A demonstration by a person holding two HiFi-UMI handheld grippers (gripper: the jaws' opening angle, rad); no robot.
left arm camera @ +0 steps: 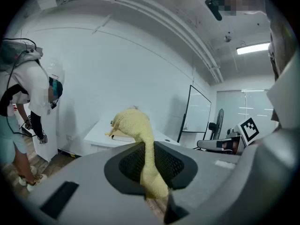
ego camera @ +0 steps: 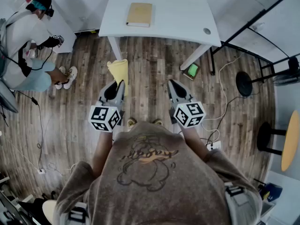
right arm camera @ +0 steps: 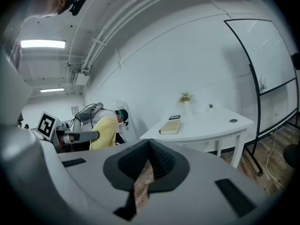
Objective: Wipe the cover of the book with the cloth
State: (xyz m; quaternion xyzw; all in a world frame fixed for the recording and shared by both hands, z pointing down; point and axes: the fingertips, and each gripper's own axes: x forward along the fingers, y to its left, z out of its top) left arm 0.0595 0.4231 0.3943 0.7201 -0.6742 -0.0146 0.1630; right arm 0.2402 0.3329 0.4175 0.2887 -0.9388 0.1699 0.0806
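So the left hand-held gripper (ego camera: 118,89) is clamped on the yellow cloth (ego camera: 118,69) - in the left gripper view the cloth sits pinched between the jaws and flops out past the tips. The right hand-held gripper (ego camera: 174,88) has its jaws pressed together with nothing in them. Both are held over the wood floor (ego camera: 150,64), well short of the white tabletop (ego camera: 173,13). The tan book (ego camera: 139,14) lies flat and closed on that tabletop - well apart from the cloth. Another person (ego camera: 23,36) stands off to the left.
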